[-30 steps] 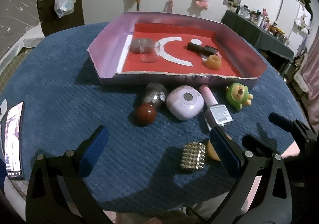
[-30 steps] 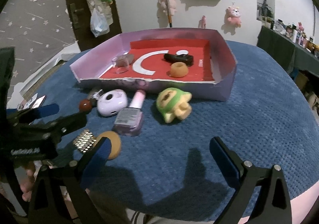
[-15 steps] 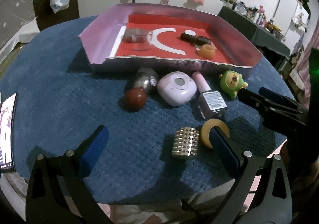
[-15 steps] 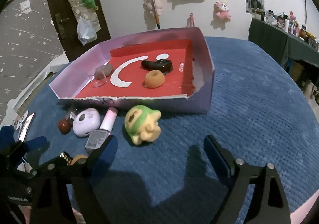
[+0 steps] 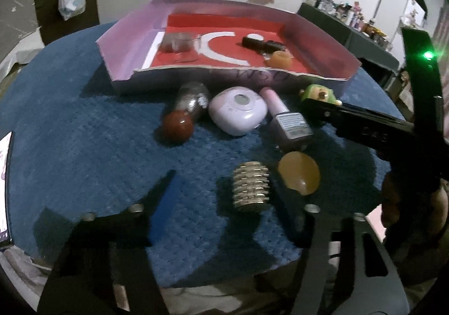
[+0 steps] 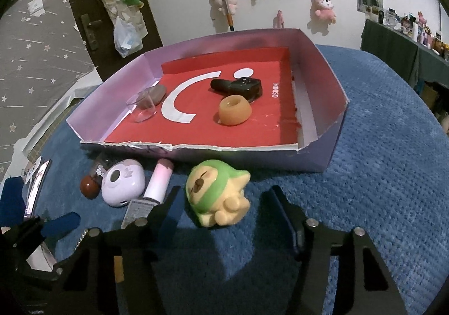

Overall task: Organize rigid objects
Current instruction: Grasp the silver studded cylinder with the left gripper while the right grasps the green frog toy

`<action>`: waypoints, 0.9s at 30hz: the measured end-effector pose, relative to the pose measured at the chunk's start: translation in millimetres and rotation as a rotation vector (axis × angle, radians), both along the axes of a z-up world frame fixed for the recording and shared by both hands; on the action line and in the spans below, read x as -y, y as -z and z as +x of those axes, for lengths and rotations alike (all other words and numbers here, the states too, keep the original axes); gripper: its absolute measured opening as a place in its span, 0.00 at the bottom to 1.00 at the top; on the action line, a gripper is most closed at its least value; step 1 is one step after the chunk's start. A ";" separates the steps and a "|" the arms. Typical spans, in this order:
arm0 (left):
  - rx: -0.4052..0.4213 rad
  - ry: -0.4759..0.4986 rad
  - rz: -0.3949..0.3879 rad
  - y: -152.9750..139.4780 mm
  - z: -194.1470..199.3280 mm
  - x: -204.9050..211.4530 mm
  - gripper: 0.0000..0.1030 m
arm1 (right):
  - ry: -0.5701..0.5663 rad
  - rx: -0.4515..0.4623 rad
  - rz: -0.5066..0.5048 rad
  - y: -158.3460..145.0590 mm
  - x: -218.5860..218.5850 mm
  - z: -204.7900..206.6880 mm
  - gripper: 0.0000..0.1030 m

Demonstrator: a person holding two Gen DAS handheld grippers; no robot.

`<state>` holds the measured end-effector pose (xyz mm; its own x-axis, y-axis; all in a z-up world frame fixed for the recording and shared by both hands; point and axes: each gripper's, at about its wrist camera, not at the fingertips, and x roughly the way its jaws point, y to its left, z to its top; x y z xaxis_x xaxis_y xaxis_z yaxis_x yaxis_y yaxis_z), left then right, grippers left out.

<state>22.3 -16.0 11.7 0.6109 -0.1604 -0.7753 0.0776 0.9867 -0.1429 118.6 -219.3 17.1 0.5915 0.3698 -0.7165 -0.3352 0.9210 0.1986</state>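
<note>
Blue cloth (image 6: 378, 146) carries the toy (image 6: 217, 194), seemingly head toward the box (image 6: 322, 68), between the spread right tool (image 6: 221, 202).

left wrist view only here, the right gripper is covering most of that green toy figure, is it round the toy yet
Observer: The right gripper is open, with the green and yellow toy figure between its fingers; no contact is visible.
Operator: how is the toy lying
Observer: Tipped onto its back, face up.
Operator: anything crowding it
Observer: The pink-capped bottle lies beside it, and one of the fingers sits between the two.
</note>
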 end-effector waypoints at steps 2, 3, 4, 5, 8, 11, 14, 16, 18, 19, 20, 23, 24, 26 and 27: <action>0.006 0.028 -0.003 -1.0 0.1 4.5 0.30 | -0.008 -0.004 0.006 -0.3 -1.1 0.6 0.55; 0.008 0.044 -0.004 -1.6 0.2 7.7 0.26 | -0.017 -0.007 0.011 -0.5 -2.1 0.6 0.50; 0.011 0.065 0.003 -2.2 -0.4 11.7 0.24 | -0.025 -0.010 0.014 -0.4 -3.1 0.0 0.47; 0.019 0.078 0.024 -3.0 -1.6 16.4 0.23 | -0.035 -0.013 0.015 -0.4 -4.4 -0.5 0.45; 0.049 0.098 0.040 -8.1 -5.0 21.4 0.23 | -0.039 -0.009 -0.003 -1.2 -7.1 -2.8 0.44; 0.075 0.090 0.042 -15.1 -5.7 18.9 0.23 | -0.036 -0.015 0.020 -4.6 -3.7 -4.8 0.44; 0.084 0.075 0.025 -20.1 -1.1 11.5 0.23 | -0.035 -0.004 0.031 -11.2 -0.4 -9.1 0.44; 0.083 0.062 0.017 -21.6 2.6 6.6 0.23 | -0.035 0.008 0.038 -17.8 1.6 -12.0 0.44; 0.085 0.048 0.010 -23.0 5.5 1.3 0.23 | -0.036 0.017 0.047 -23.8 3.0 -14.0 0.44; 0.088 0.041 0.003 -24.2 7.0 -1.8 0.23 | -0.036 0.023 0.052 -27.1 4.0 -15.5 0.44; 0.089 0.038 -0.003 -25.4 6.9 -3.4 0.23 | -0.037 0.029 0.057 -30.5 5.0 -16.9 0.44; 0.101 0.031 -0.014 -29.7 10.0 -9.0 0.23 | -0.042 0.051 0.074 -42.3 6.9 -21.6 0.44; 0.105 0.030 -0.014 -31.3 10.7 -10.1 0.23 | -0.043 0.055 0.078 -44.5 7.3 -21.9 0.44; 0.112 0.029 -0.014 -34.1 11.7 -11.7 0.23 | -0.046 0.065 0.088 -50.4 7.8 -24.0 0.44; 0.116 0.028 -0.015 -35.8 12.3 -12.3 0.23 | -0.049 0.069 0.090 -52.8 7.6 -25.0 0.44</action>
<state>34.5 -3.7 47.4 0.6915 -0.1896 -0.6971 0.1220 0.9817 -0.1460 93.7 -226.9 69.8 0.6183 0.4604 -0.6370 -0.3949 0.8827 0.2547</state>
